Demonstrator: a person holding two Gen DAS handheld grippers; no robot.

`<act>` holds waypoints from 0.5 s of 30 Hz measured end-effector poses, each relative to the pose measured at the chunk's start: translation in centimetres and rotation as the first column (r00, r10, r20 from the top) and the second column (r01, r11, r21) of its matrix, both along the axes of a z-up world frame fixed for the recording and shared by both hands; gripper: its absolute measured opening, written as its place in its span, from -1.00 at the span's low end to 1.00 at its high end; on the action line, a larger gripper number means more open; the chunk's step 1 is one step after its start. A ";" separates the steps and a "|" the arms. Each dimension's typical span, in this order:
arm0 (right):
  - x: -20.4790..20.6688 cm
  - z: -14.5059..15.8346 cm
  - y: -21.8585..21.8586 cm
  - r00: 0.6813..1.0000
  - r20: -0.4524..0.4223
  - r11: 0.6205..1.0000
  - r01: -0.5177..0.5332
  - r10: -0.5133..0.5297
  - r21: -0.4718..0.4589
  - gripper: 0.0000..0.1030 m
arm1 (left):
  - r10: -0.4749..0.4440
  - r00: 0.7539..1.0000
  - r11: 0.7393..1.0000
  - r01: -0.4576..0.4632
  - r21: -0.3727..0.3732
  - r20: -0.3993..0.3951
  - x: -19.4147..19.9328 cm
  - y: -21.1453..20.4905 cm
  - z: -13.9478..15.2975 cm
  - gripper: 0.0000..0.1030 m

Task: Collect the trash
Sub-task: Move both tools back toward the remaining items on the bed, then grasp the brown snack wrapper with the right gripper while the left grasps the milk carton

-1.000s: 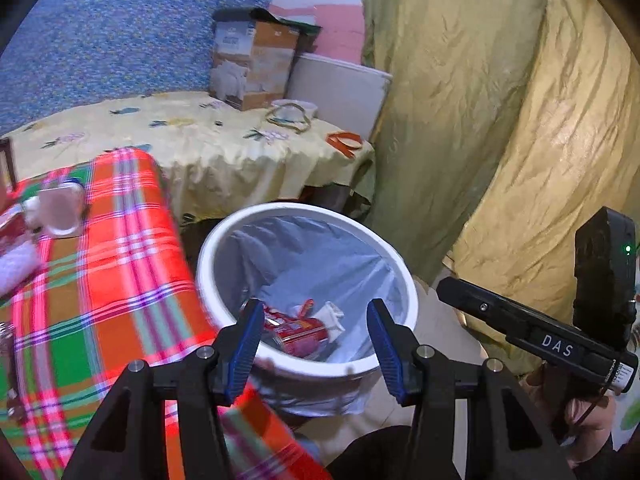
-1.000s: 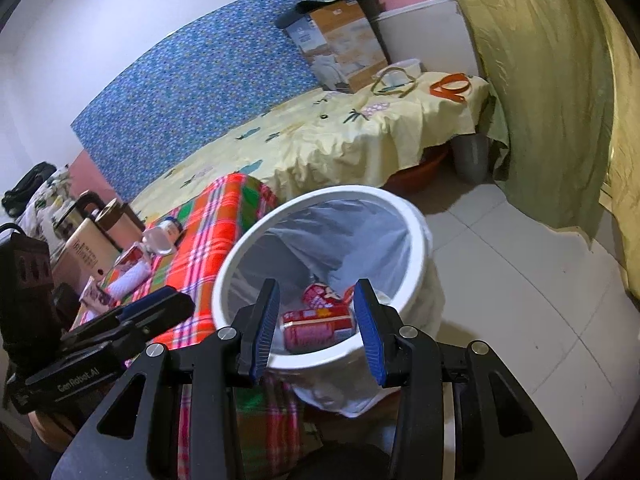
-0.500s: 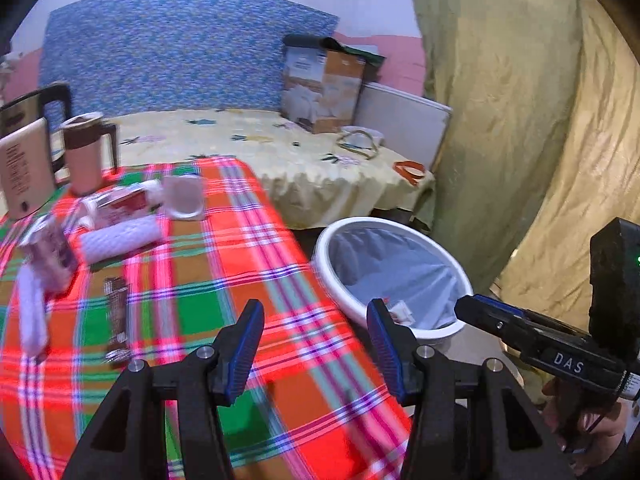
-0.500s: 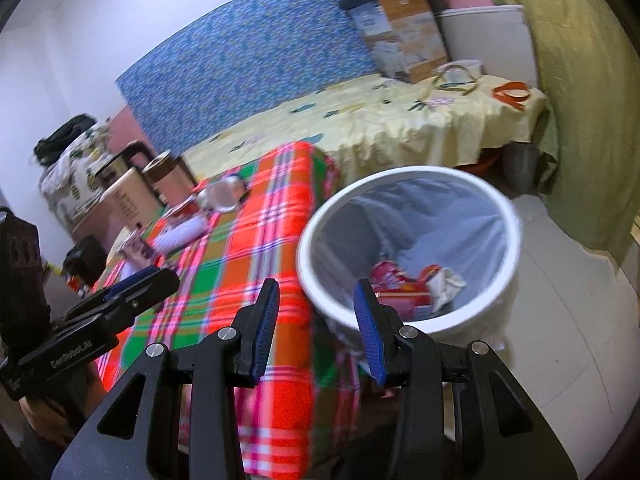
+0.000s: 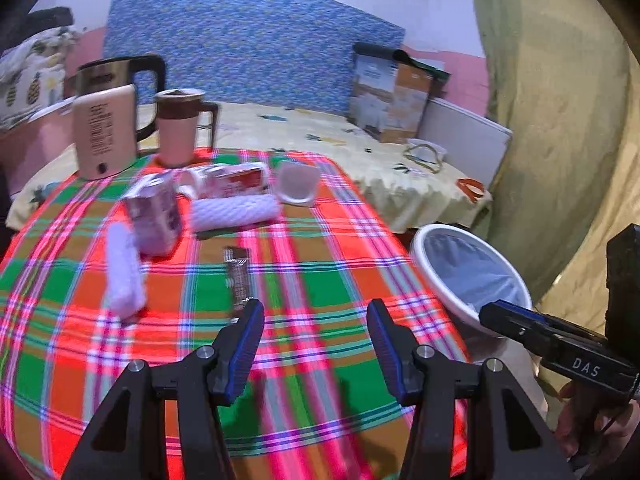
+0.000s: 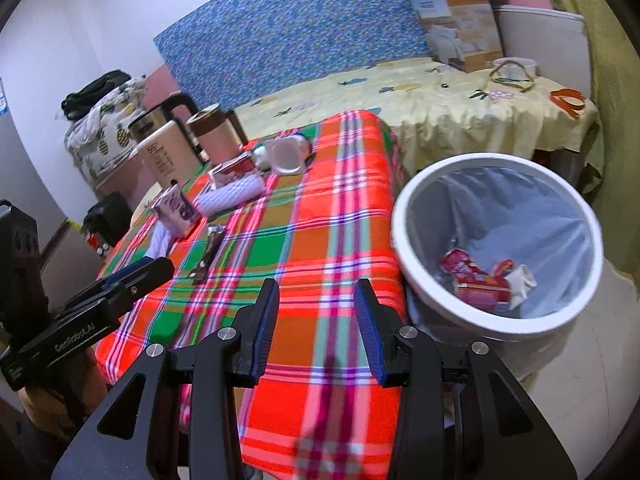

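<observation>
A plaid tablecloth [image 5: 320, 280] carries the trash: a dark snack wrapper [image 5: 239, 280], a small purple carton [image 5: 154, 216], two white foam pieces [image 5: 234, 209] [image 5: 122, 276], a red-and-white carton [image 5: 236, 179] and a clear plastic cup [image 5: 298, 184]. My left gripper [image 5: 316, 322] hovers open over the cloth, just right of the wrapper's near end, holding nothing. My right gripper [image 6: 316, 300] is open and empty above the table's near corner. Beside the table stands the white lined bin [image 6: 412, 248] with red cans and paper [image 6: 480, 280] inside. The wrapper [image 6: 210, 250] also shows in the right wrist view.
Two kettles [image 5: 106, 124] [image 5: 180, 128] stand at the table's far left. Behind lies a bed with a yellow sheet [image 6: 440, 100] and a cardboard box [image 6: 460, 24]. An olive curtain [image 5: 560, 120] hangs on the right. A hand [image 5: 576, 420] holds the right gripper's body.
Both grippers swung left, away from above the bin and over the plaid table. The trash items on the cloth came into view. Both jaws kept the same opening.
</observation>
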State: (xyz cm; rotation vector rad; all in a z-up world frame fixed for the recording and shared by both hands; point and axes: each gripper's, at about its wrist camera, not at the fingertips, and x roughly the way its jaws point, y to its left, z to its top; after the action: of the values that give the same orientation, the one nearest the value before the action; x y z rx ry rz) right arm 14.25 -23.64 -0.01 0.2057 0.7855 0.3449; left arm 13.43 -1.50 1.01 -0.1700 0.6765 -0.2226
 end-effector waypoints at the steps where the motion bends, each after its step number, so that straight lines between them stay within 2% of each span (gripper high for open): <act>1: 0.1 -0.1 0.4 1.000 -0.003 1.000 -0.008 0.008 -0.001 -0.20 | 0.013 1.000 1.000 -0.013 0.001 -0.003 0.0 0.6 -0.2 0.03; 15: 1.9 -0.6 4.6 0.993 -0.034 0.994 -0.109 0.109 -0.008 -0.20 | 0.199 0.979 0.980 -0.198 0.025 -0.032 1.8 8.3 -1.4 0.03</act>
State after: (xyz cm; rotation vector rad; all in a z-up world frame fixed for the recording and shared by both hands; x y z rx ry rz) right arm 16.19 -19.05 -0.65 0.1600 0.8329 0.4416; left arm 15.24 6.82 -0.42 -0.2196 0.6907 -0.0205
